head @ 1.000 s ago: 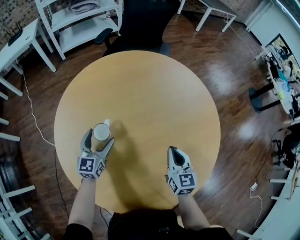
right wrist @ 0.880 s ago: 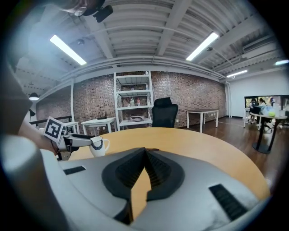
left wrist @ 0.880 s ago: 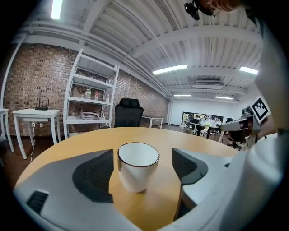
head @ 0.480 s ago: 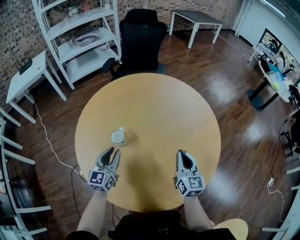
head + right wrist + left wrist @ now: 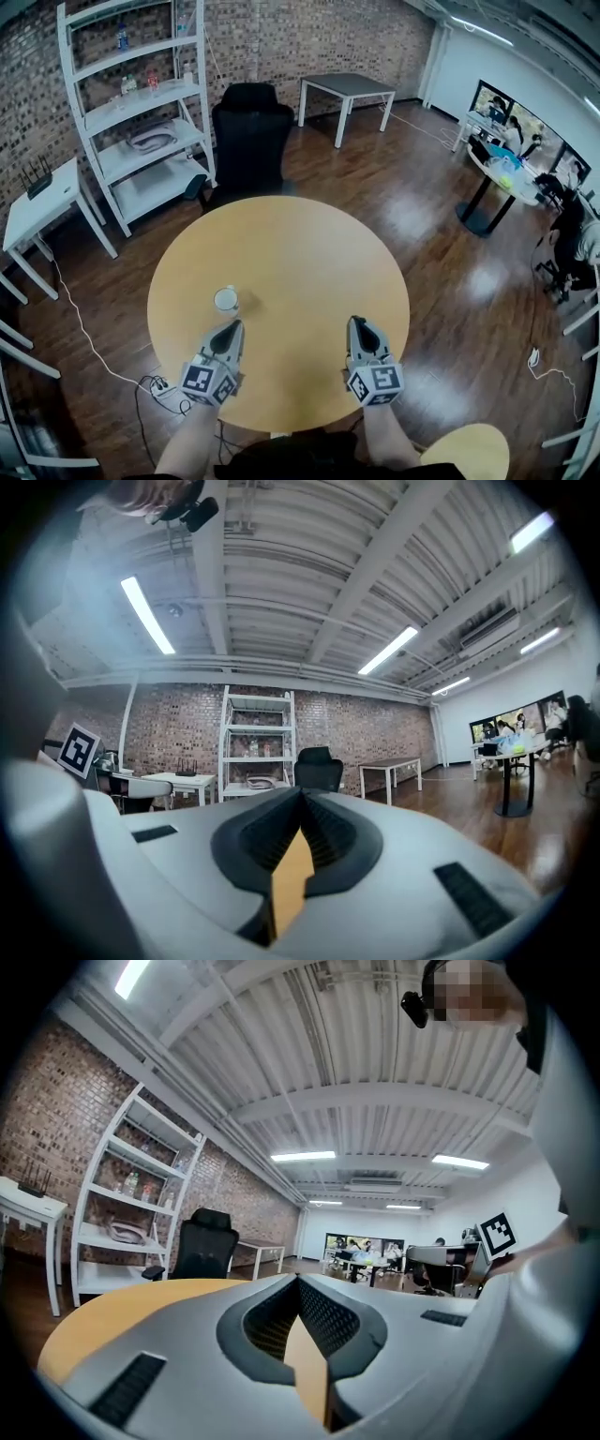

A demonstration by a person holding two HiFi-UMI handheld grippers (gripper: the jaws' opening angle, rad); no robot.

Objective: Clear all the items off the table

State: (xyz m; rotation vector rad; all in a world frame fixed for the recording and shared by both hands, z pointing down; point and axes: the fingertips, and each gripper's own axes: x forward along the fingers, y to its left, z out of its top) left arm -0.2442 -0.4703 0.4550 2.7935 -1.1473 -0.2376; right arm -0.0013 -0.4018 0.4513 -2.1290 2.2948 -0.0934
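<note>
Round wooden desk [image 5: 281, 244] mid-rm, w/ one thing on it: a white cup [image 5: 226, 299]. It's upright on the near-left part of the top, well in from the edge. A person stands at the near edge w/ a claw in each hand, both over the desk, pointing away from the body, approx level.

Left claw [image 5: 228, 331]: jaws have just been closing and are now pressed tip to tip, nothing btwn them. Only a sliver of desk top shows through the gap lower down. It sits just behind the cup, tips near it but not touching, and nothing holds the cup.

Right claw [image 5: 359, 325]: jaws together too, empty. It's well apart from the cup, over bare desk on the right side.

Beyond the desk there's a black office chair [image 5: 251, 131] at the far edge. A white shelf unit [image 5: 131, 122] stands against the brick wall w/ a few small items, too small to tell. Small white table [image 5: 37, 211] is far left, grey-topped table [image 5: 349, 86] at the back. Power strip [image 5: 157, 383] + cable lie on the wood floor by the desk's near-left edge.
</note>
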